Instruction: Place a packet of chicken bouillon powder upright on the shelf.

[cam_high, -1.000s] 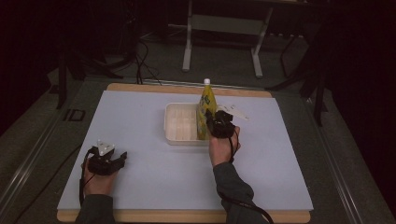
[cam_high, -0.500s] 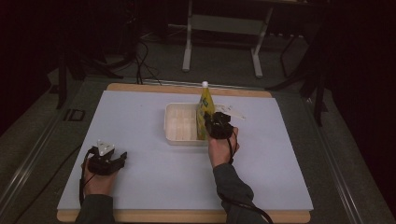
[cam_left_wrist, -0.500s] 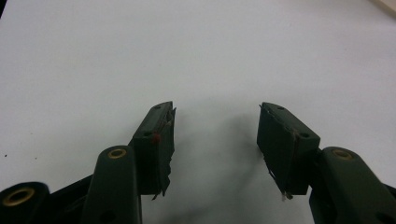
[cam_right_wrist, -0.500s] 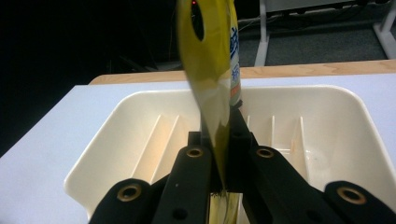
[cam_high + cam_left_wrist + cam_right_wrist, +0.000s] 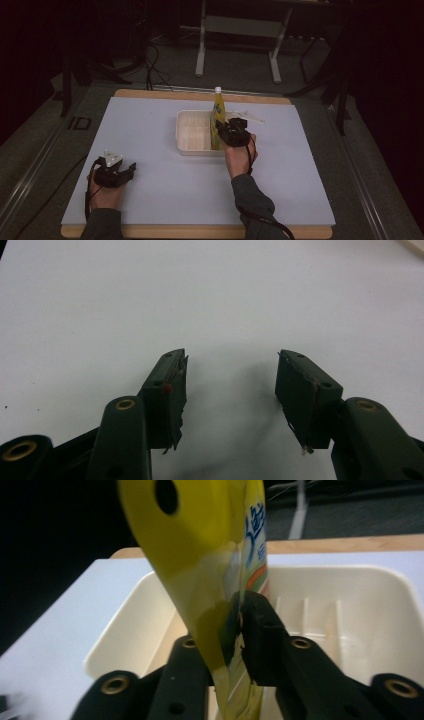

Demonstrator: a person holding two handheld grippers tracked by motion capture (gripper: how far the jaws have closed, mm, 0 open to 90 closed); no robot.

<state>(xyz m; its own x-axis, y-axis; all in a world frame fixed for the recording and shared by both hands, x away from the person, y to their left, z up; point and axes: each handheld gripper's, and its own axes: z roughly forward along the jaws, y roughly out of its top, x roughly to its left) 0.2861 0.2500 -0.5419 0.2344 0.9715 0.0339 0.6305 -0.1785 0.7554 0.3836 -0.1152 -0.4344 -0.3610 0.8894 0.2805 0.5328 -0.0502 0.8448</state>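
A: Step in hand? Looks like placing the yellow flat plastic pouch with the white cap [image 5: 217, 120] into the cream rectangular plastic tray [image 5: 192, 148].

B: Agreed. Right gripper [image 5: 231, 131] is clamped tight on the pouch's side seam; the right gripper view has both jaws pinched on the yellow film [image 5: 210, 580], pouch upright, its lower end inside the tray at the tray's right end.

A: Left gripper [image 5: 116, 171]?

B: Parked on the white bench sheet [image 5: 150, 200] near-left, jaws wide apart, nothing between them [image 5: 230, 390]. Idle.

A: Next move?

B: My guess: lower or lay the pouch down into the tray, then let the jaws open. Needs a tilt to the left, since the pouch stands taller than the tray wall [image 5: 125, 625] and would likely tip if just released upright.

A: Room?

B: Tray floor left of the pouch looks free, ribbed bottom visible. Right wall of the tray sits close to the gripper, so little slack there. A white flat piece [image 5: 247, 116] lies just beyond the gripper on the far right; can't tell what it is. Bench otherwise open on all sides, tray well clear of the bench edges.
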